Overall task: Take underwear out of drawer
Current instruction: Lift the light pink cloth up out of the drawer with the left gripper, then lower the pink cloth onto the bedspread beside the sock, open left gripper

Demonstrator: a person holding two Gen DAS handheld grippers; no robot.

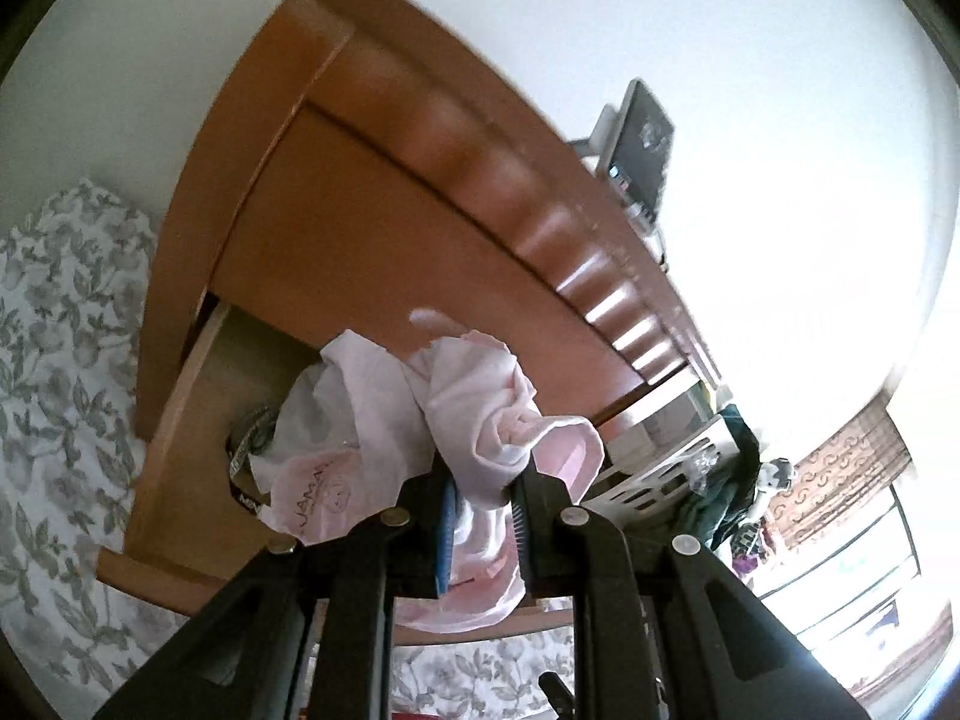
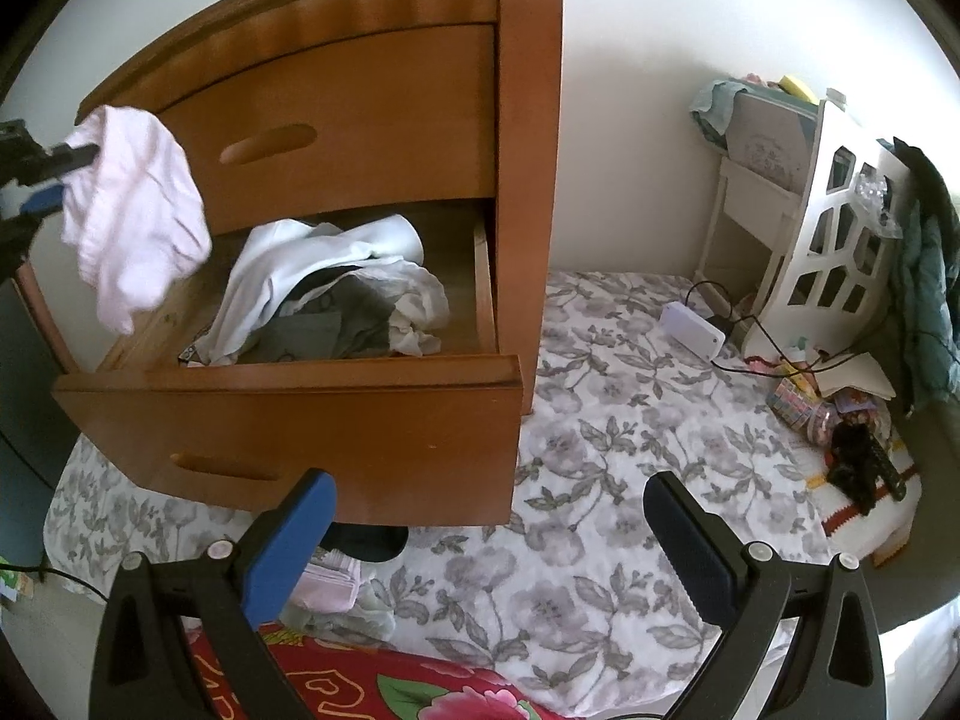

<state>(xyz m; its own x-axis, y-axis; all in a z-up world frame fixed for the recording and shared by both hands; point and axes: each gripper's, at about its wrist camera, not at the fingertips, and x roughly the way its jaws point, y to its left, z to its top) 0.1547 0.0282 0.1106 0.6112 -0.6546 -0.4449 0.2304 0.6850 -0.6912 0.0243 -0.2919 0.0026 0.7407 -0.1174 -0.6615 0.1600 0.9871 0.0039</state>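
Left gripper (image 1: 483,516): clamped on pink underwear (image 1: 480,414), lifted above open drawer (image 2: 288,414) left edge. Right gripper (image 2: 489,540): wide, empty. Next: carry clear, set down.

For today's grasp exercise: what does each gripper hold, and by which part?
The left gripper pinches the pink underwear by a bunched fold at one edge. The right gripper is open, holding nothing.

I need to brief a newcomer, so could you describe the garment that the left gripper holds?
Find the wooden nightstand with its lower drawer pulled open. At its left, the left gripper pinches pale pink underwear hanging above the drawer, unlike the white and grey clothes lying inside.
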